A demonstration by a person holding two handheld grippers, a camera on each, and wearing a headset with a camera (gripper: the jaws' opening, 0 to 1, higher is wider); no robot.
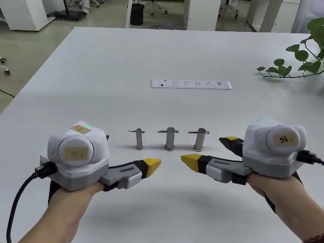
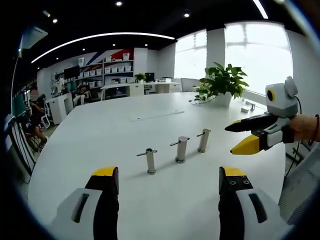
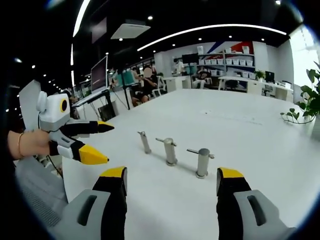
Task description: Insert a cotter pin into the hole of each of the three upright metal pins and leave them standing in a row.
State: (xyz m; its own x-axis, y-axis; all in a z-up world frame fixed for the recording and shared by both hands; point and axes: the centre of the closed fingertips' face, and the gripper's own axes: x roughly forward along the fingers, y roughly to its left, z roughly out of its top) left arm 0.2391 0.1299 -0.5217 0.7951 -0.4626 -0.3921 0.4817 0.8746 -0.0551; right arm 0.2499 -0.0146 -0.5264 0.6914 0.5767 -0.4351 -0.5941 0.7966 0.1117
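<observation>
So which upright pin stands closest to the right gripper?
The rightmost pin in the head view, beside the right gripper; the middle pin and left pin stand farther off.

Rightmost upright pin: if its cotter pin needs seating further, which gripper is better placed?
Right. The right gripper hangs open just beside the rightmost pin; the left gripper sits nearer the leftmost pin.

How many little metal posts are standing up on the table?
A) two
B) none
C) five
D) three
D: the left post, middle post and right post stand upright in a row on the white table.
</observation>
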